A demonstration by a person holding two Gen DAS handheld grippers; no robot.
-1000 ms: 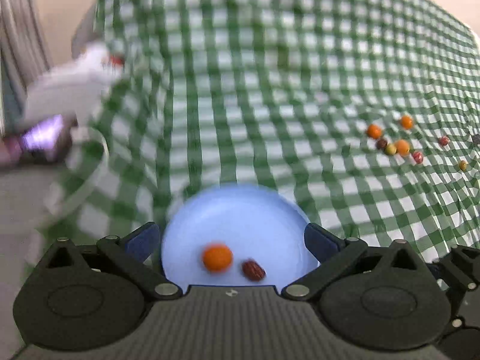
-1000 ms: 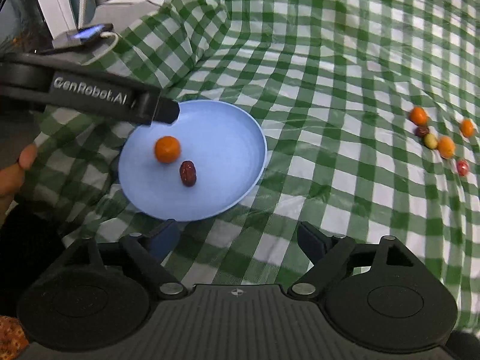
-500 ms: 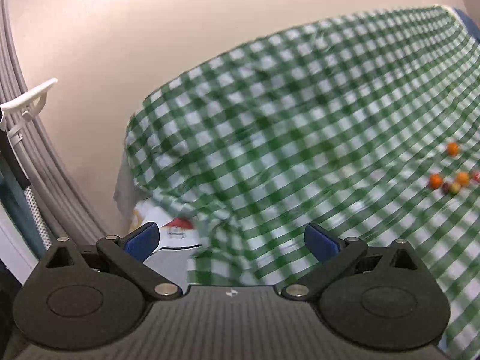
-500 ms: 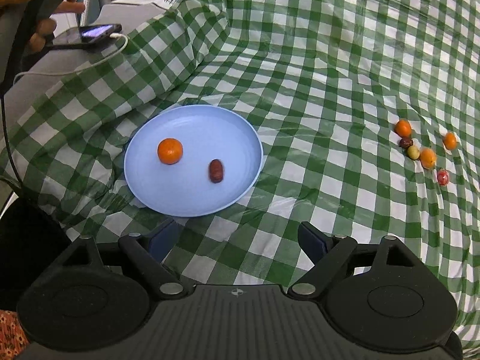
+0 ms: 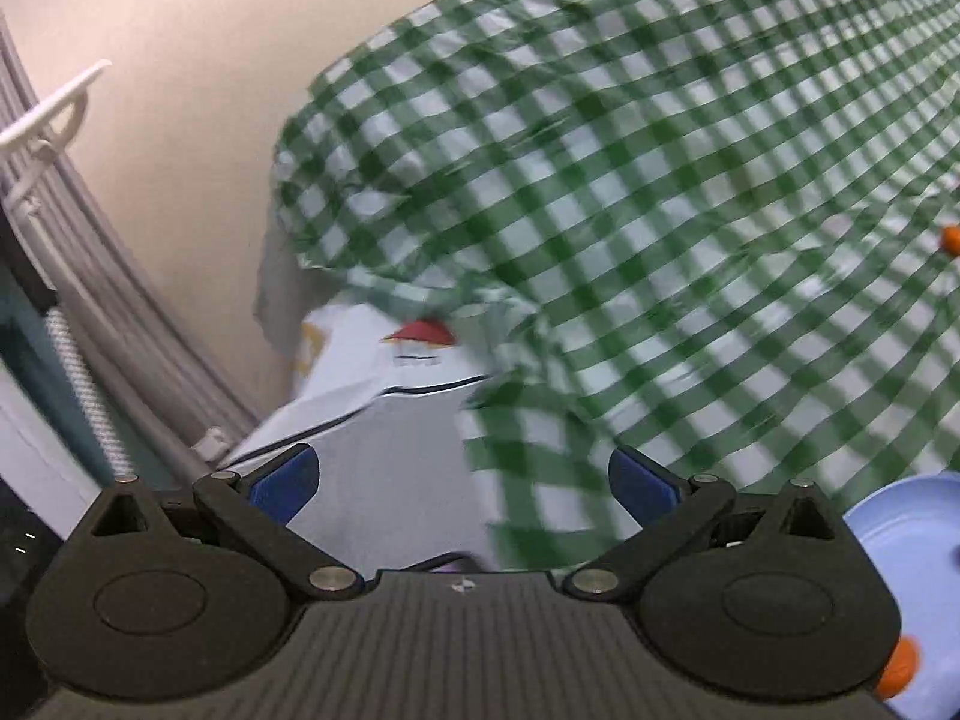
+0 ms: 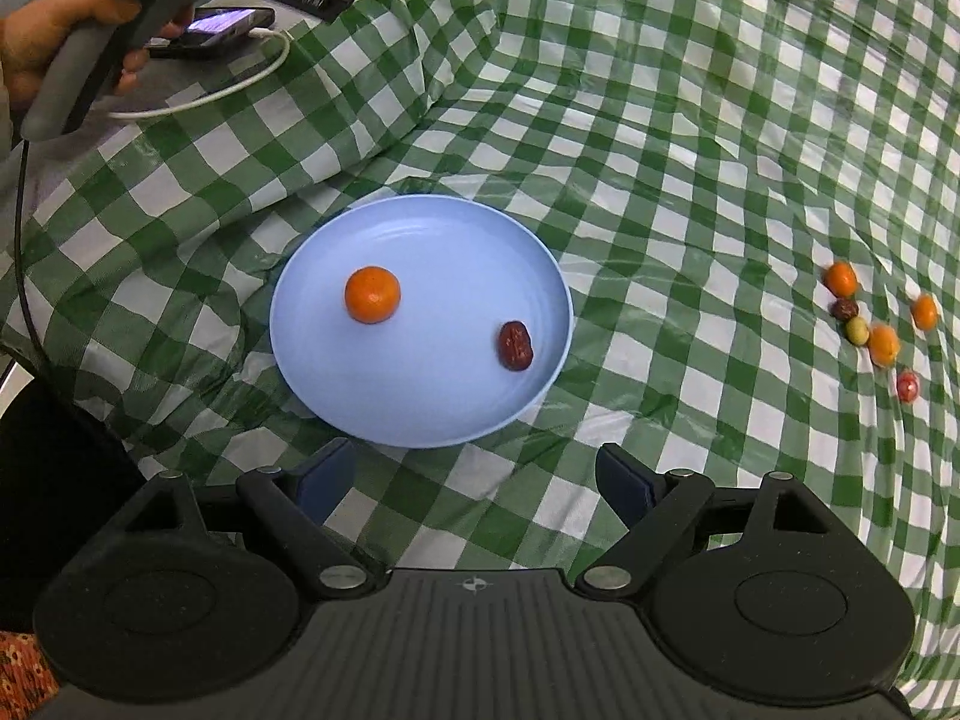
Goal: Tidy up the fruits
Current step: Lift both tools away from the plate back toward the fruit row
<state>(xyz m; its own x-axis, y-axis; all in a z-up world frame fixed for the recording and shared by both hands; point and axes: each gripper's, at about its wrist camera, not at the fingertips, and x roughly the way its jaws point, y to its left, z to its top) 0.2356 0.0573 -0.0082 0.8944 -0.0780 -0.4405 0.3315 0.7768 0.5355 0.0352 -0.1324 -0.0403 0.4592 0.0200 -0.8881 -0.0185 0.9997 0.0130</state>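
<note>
1. Green-and-white checked cloth (image 6: pixel 660 120) covers the worktop, rumpled at its far left edge.
2. On the cloth lies a blue plate (image 6: pixel 420 420), just ahead of the right gripper (image 6: pixel 474 474), whose jaws are spread wide with nothing between them.
3. An orange (image 6: pixel 372 294) sits on the plate's left part; a red date (image 6: pixel 515 345) lies apart from it toward the right rim.
4. Well to the right on the cloth is a loose cluster of fruits: an orange one (image 6: pixel 840 279) at the top, a dark date (image 6: pixel 844 309) and a greenish fruit (image 6: pixel 857 330) touching below it, another orange one (image 6: pixel 884 343) beside those, a third (image 6: pixel 924 311) farther right, and a small red fruit (image 6: pixel 908 386) lowest.
5. The left gripper (image 5: pixel 462 483) is released, its blue pads wide apart and holding nothing; its view is blurred, facing the cloth's edge and a beige wall (image 5: pixel 180 60), with the plate's rim at the lower right.
6. From the right wrist, a hand (image 6: pixel 54 42) holds the left gripper's handle at the upper left, above a phone (image 6: pixel 225 24) with a white cable (image 6: pixel 240 84).
</note>
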